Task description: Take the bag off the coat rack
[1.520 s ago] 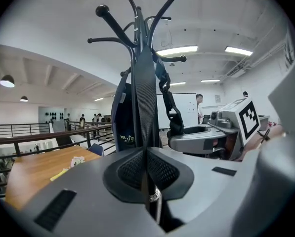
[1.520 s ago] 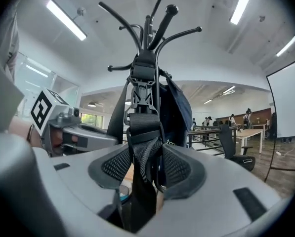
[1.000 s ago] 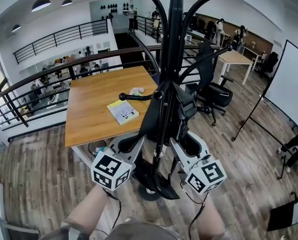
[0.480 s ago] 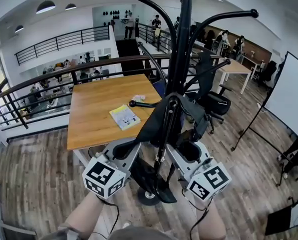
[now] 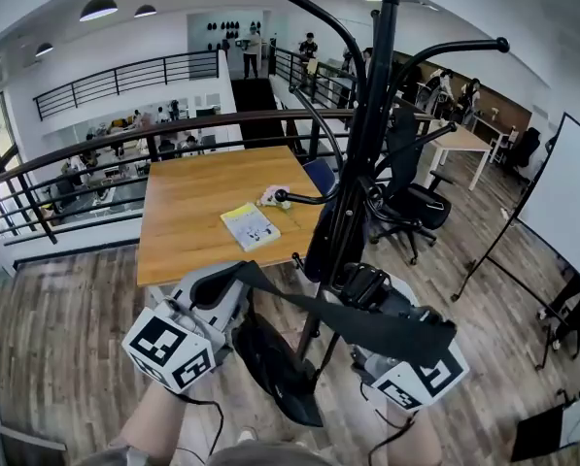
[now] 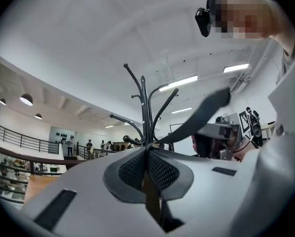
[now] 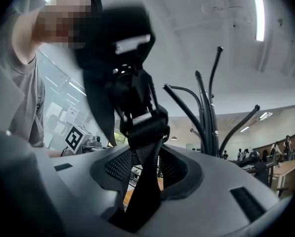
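Bag strap [image 5: 338, 312] between the fingers [image 6: 130, 169]

— Where is the bag on your screen?
— The black bag [image 5: 275, 372] hangs low, in front of the foot of the coat rack [image 5: 367, 153]. Its strap [image 5: 348, 318] is stretched wide and almost level across the black pole.
— Is the strap on a hook?
— I believe not. It passes below the short hook [image 5: 294, 198]. The rack stands upright, with its curved arms pointing up.
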The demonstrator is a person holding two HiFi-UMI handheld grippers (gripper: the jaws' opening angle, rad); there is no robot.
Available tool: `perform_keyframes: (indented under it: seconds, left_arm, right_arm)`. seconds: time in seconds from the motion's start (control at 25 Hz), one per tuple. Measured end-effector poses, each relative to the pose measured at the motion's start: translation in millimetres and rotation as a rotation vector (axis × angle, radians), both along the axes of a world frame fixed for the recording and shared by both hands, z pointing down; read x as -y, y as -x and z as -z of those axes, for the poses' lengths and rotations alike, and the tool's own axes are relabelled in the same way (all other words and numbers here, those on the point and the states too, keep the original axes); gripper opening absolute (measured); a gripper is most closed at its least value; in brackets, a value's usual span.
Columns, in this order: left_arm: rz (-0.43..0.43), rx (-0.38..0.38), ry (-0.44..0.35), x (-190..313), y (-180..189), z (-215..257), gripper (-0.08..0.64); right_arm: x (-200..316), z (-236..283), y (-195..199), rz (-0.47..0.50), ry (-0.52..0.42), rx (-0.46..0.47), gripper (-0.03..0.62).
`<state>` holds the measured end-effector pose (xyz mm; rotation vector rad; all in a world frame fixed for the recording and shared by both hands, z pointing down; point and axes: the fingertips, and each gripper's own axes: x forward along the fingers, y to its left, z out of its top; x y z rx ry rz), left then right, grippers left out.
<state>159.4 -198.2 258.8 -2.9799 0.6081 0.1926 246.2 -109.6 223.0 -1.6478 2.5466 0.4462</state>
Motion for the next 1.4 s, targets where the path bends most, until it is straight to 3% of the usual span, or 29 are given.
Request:
perform_keyframes:
  seconds: [0.2, 0.52, 1.0, 1.28, 1.4]
  left_arm:
    - [0.039, 0.005, -0.013, -3, 36, 5, 0.015]
    - [0.204, 0.009, 0.008, 13, 108, -3, 0.015]
    - [0.543, 0.041, 0.010, 22, 230, 0, 0.015]
    - [0.714, 0.076, 0.055, 22, 292, -26, 0.015]
    - [0.788, 0.093, 0.096, 15, 317, -43, 0.015]
  right_arm:
    - [2, 3, 51, 0.090, 0.014, -0.041, 0.164]
    - [28, -2, 89, 0.198, 0.014, -0.031, 0.164]
    - [89, -15, 163, 0.399, 0.045, -0.016, 0.164]
    - [111, -51, 208, 0.488, 0.119, -0.028, 0.164]
    - [115, -82, 221, 0.537, 0.191, -0.001, 0.164]
